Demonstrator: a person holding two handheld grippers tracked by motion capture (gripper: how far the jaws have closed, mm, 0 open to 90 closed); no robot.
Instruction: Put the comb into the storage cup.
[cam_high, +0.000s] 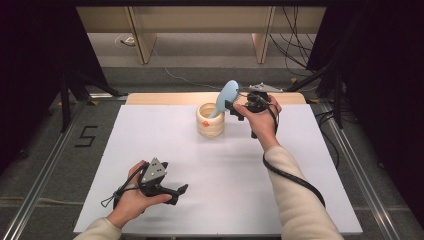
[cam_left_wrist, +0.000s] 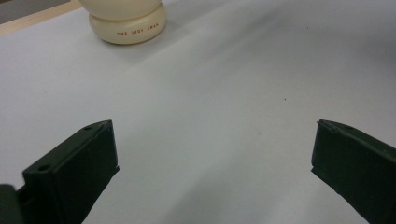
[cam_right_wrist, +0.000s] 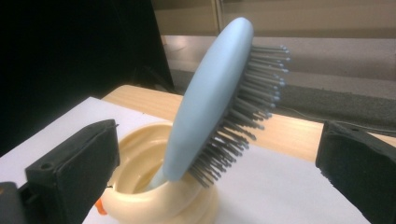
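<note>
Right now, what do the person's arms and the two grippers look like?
Both forearms wear cream long sleeves. The left gripper is black with a grey three-cornered plate on top and a black cable looping behind. The right gripper is black too, with its own grey plate and a thick black cable along the sleeve.

my rig rn | left gripper (cam_high: 172, 192): black, chunky square jaws, grey three-cornered plate | right gripper (cam_high: 239, 111): same look, thick black cable | cream sleeves (cam_high: 300, 200) on the person
</note>
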